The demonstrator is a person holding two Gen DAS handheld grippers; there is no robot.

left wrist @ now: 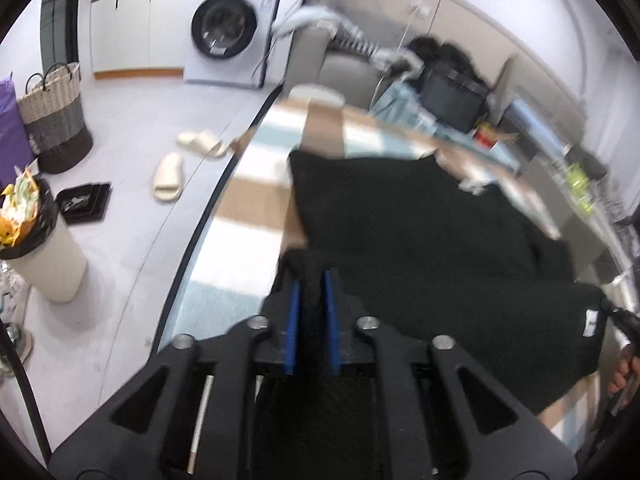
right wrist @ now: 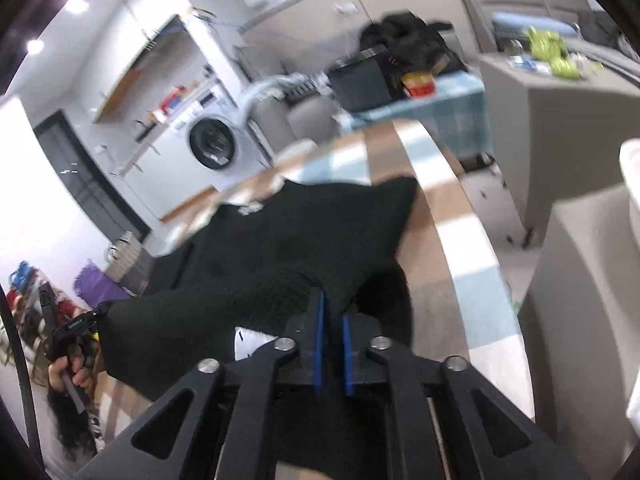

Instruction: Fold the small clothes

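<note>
Left wrist view, from left to right: a white bin (left wrist: 48,264) lined with a black bag and stuffed with wrappers is seen on the floor, with a woven basket (left wrist: 56,116) behind it, a black tray (left wrist: 83,202) beside it and a pair of cream slippers (left wrist: 184,164) further in. A washing machine (left wrist: 228,32) is set against the far wall. The table, covered by a striped cloth (left wrist: 240,204) in tan, white and pale blue, is crossed by a black knitted garment (left wrist: 420,216), which is spread over its right part. The left gripper (left wrist: 313,280) is seen with its blue pads pressed onto a bunched edge of that garment, the jaws nearly together with fabric between them. At the far right edge the other gripper and a hand are partly shown, by a corner of the garment bearing a small white tag.

Right wrist view, from left to right: the left gripper (right wrist: 76,332) is held in a hand (right wrist: 70,372) at the garment's (right wrist: 300,232) near-left corner. The garment is draped from the striped cloth (right wrist: 440,216) toward the camera, partly lifted. The right gripper (right wrist: 332,312) is clamped on a raised fold of it, blue pads close with knit between them. Both views are blurred.
</note>
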